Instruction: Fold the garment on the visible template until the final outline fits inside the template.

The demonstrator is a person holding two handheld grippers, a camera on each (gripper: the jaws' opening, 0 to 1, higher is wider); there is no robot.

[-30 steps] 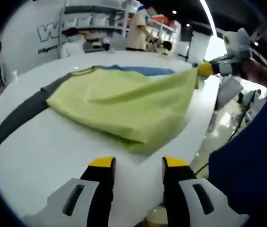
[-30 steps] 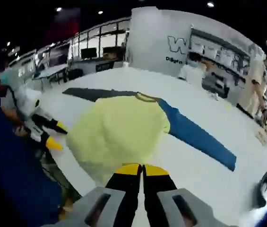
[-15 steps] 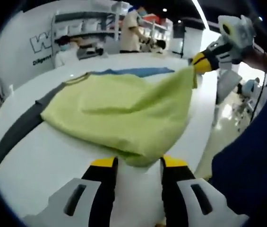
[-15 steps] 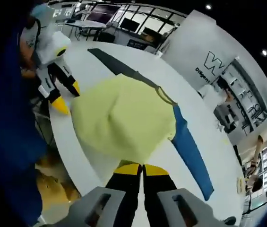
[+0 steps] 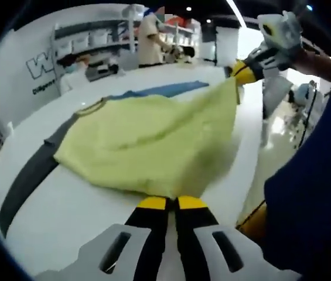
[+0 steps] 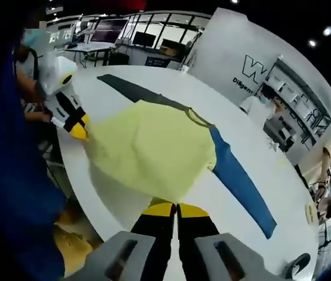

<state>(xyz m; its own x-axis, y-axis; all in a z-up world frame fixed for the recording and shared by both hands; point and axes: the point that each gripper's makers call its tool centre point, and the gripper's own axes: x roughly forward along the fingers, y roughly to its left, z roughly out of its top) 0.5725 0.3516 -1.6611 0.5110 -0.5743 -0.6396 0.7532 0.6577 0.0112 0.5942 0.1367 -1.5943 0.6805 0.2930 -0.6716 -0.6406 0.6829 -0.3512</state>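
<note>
A yellow-green garment (image 5: pixel 147 140) lies on a white round table (image 5: pixel 65 205), its near edge lifted. A blue sleeve (image 5: pixel 165 89) and a dark grey sleeve (image 5: pixel 27 175) stretch out from it to either side. In the left gripper view my left gripper (image 5: pixel 166 202) is shut on the garment's near hem corner. My right gripper (image 5: pixel 242 71) grips the other hem corner at the upper right. In the right gripper view my right gripper (image 6: pixel 177 208) is shut on the garment (image 6: pixel 153 146). There my left gripper (image 6: pixel 82 131) pinches the hem at the left, with the blue sleeve (image 6: pixel 241 181) at the right.
The table edge (image 6: pixel 89 199) curves close below the held hem, with floor beyond it. A person's blue sleeve (image 5: pixel 311 193) fills the right side. People and shelves (image 5: pixel 147 41) stand behind the table. A small dark object (image 6: pixel 297 266) lies near the table's far rim.
My left gripper has come up to the garment's near hem and shut on it; it was open before. My right gripper has kept its hold on the other corner.
</note>
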